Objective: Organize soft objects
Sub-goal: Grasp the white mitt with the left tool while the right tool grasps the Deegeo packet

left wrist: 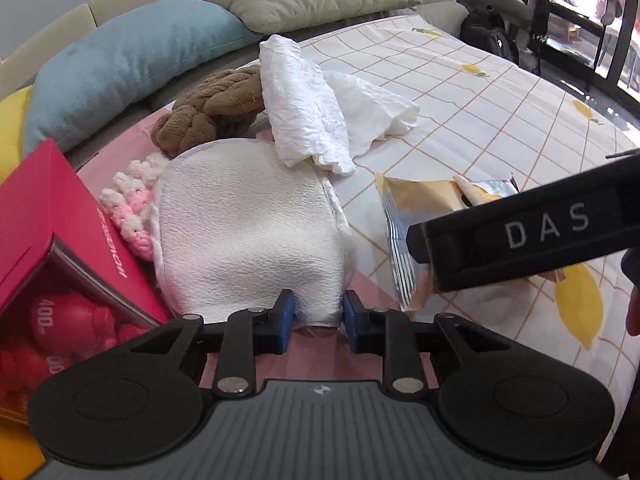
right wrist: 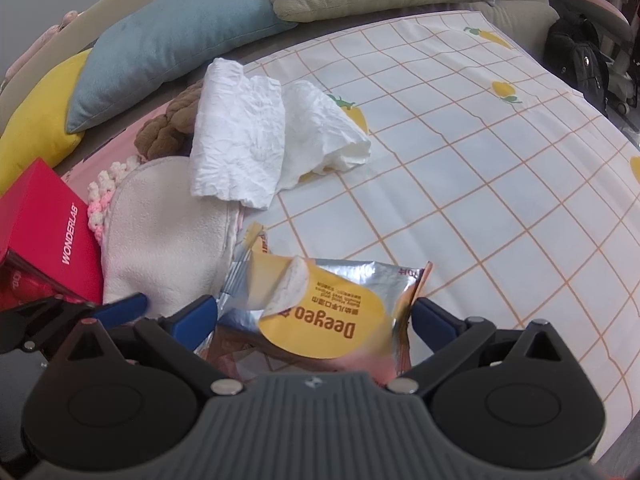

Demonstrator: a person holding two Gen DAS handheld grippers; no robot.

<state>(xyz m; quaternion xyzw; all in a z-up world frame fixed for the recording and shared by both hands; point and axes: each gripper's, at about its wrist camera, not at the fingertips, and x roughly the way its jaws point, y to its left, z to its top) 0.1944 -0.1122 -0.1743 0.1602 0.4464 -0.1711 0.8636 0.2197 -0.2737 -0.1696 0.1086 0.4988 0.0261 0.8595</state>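
Where pillows (right wrist: 176, 36) line it, a checked sheet (right wrist: 460, 168) (fruit-printed) spreads.

Pad (left wrist: 248, 232) on bed (left wrist: 480, 120), box (left wrist: 48, 216) left, packet (right wrist: 332, 312) right, towel (left wrist: 304, 104) behind, pillows (left wrist: 128, 60) beyond.

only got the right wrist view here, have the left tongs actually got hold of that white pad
Observer: Yes. The left wrist view shows the left tongs pinched on the near edge of the white pad, with fabric bunched between them.
Operator: ok and whats inside the red box beside it
Observer: The red box has a clear window on its near side, and rounded red bottles show through it.
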